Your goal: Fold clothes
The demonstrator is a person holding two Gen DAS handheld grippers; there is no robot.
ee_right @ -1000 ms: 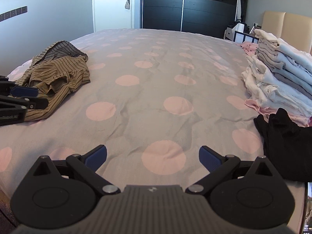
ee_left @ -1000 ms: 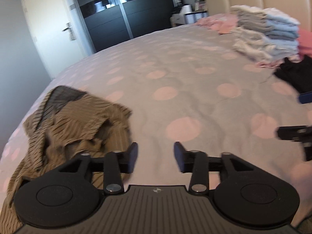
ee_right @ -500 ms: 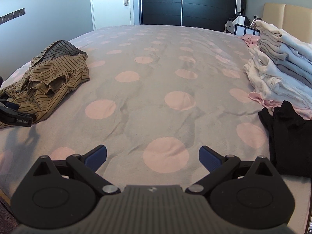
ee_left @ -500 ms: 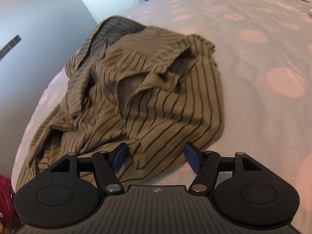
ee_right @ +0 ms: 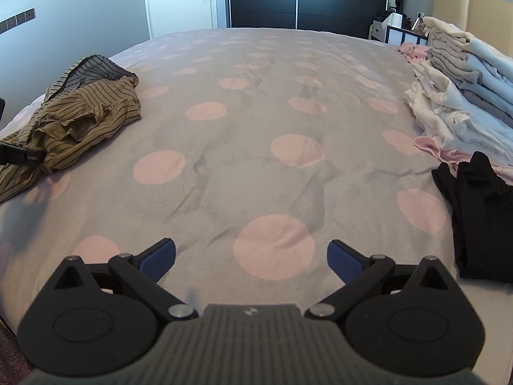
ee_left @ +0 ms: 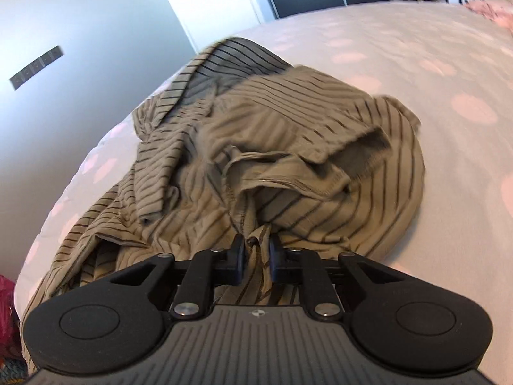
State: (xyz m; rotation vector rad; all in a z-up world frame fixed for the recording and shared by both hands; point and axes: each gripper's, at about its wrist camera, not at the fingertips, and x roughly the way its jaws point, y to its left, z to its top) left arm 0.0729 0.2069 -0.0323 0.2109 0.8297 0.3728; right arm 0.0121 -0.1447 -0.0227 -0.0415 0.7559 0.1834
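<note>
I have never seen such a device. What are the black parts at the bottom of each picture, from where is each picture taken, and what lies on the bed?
The black parts are two hand-held grippers, each with two fingers; a person carries one in each hand. A wide-angle camera sits on each gripper and looks forward along its fingers, so one picture comes from the left gripper and one from the right.

The left gripper has just been closing and now pinches a fold of the brown striped shirt, which lies crumpled near the edge of the bed. The right gripper is open and holds nothing; it hangs over the grey cover with pink dots.

In the right view you also see a stack of folded clothes and a black garment.
</note>
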